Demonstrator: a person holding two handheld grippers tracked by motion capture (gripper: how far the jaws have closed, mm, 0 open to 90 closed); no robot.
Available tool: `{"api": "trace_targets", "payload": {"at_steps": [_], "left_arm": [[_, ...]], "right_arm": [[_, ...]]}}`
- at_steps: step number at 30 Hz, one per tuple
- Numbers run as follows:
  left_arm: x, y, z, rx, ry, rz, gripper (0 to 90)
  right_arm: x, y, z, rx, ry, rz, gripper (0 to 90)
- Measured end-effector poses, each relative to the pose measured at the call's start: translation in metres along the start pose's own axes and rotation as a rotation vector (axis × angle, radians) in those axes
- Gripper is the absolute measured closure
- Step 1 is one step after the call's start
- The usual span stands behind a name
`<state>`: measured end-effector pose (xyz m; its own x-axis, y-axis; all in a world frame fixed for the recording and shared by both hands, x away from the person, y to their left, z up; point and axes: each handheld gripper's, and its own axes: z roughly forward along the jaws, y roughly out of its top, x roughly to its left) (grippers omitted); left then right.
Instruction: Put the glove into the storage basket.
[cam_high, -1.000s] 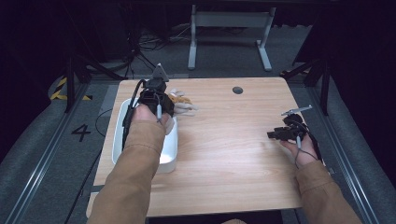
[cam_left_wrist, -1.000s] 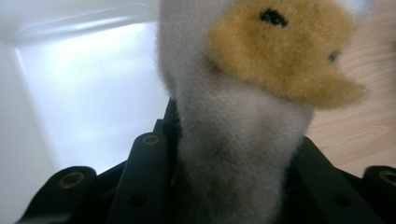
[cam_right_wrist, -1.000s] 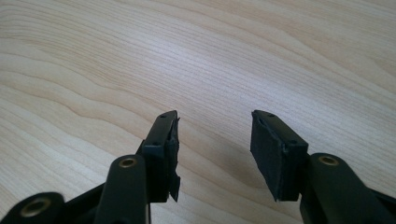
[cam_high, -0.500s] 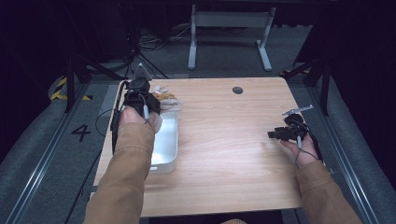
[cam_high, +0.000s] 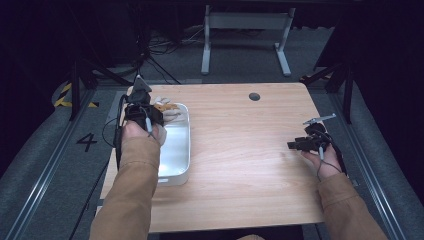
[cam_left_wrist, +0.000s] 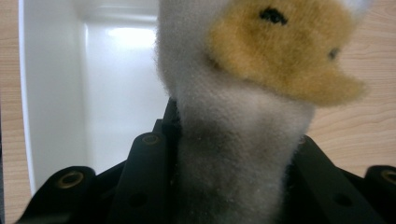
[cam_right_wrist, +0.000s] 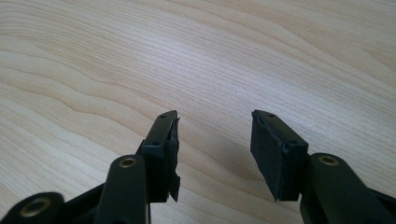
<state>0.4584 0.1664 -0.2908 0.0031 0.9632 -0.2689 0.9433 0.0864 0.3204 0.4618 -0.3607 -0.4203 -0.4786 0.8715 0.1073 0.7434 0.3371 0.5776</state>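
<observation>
Clearly the left gripper (cam_high: 145, 111) has its black jaws clamped on a plush toy (cam_left_wrist: 243, 116), a soft thing of fuzzy grey-white pile with a rounded tan patch bearing small dark marks. Seen from the left gripper view, the fleecy body bulges up between the two flat, bolted jaw plates, which press into it from either side. From the high view the toy (cam_high: 166, 107) sits at the far end of a white tray (cam_high: 176, 167), a smooth, glossy, rectangular tub with rounded corners and upright walls that lies along the left part of the table (cam_high: 240, 165). Whether the toy rests on the tray's rim or hangs just above it cannot be told. The tabletop is pale wood with a fine, wavy grain and a small dark round hole (cam_high: 254, 96) near its far edge. Well apart, at the right edge, the right gripper (cam_high: 300, 145) is held low over bare wood, its ribbed black pads standing wide apart with nothing between them.
</observation>
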Motion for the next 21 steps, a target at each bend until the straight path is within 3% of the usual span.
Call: {"api": "trace_targets", "payload": {"at_steps": [4,7,13,21], "left_arm": [[0.004,-0.001,0.005,-0.007,0.013,-0.016,67.7],[0.005,-0.006,0.015,-0.024,0.045,-0.03,67.7],[0.019,-0.014,0.036,-0.029,0.01,-0.083,67.7],[0.028,-0.019,0.053,-0.014,0.019,-0.113,67.7]], "right_arm": [[0.0,-0.001,0.0,0.003,0.001,0.001,51.7],[0.0,0.0,0.001,0.004,0.004,-0.012,51.6],[0.001,-0.001,0.0,0.005,0.004,-0.013,51.5],[0.0,-0.001,0.002,0.012,0.006,-0.014,51.4]]}}
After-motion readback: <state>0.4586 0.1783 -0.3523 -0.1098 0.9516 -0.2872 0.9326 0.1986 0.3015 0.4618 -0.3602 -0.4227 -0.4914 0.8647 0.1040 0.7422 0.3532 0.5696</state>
